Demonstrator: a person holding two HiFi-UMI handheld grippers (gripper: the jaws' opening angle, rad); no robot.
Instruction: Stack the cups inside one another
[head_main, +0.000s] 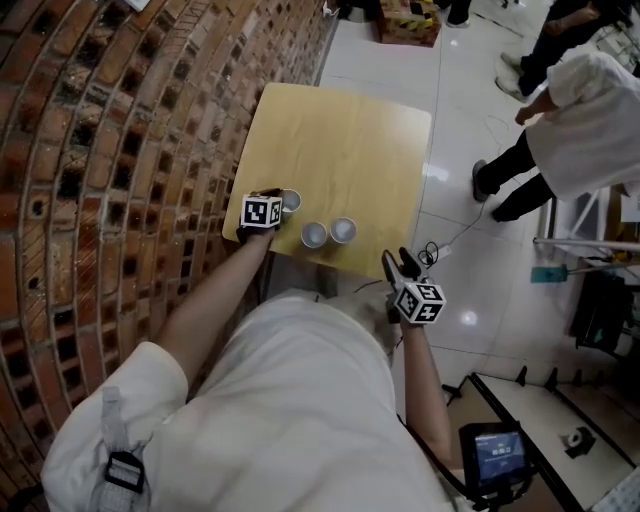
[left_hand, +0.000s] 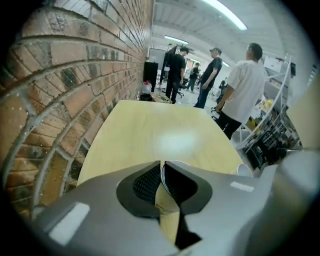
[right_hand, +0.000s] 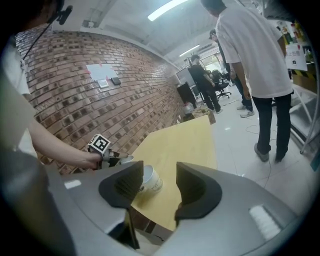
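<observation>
Three white paper cups stand near the front edge of the wooden table (head_main: 340, 130). My left gripper (head_main: 280, 201) is shut on the rim of the leftmost cup (head_main: 292, 203); in the left gripper view its wall (left_hand: 166, 202) is pinched between the pads (left_hand: 150, 182). The other two cups (head_main: 314, 235) (head_main: 343, 230) stand upright side by side to its right. My right gripper (head_main: 396, 263) hovers off the table's front right corner, open and holding nothing. In the right gripper view one cup (right_hand: 151, 181) shows between the jaws but farther away, and the left gripper (right_hand: 111, 159) is beyond it.
A brick wall (head_main: 120, 150) runs along the table's left side. A person in white (head_main: 580, 120) stands on the tiled floor to the right, with a cable (head_main: 455, 235) on the floor. More people (left_hand: 215, 75) stand beyond the far end. Shelving (head_main: 600, 300) is at right.
</observation>
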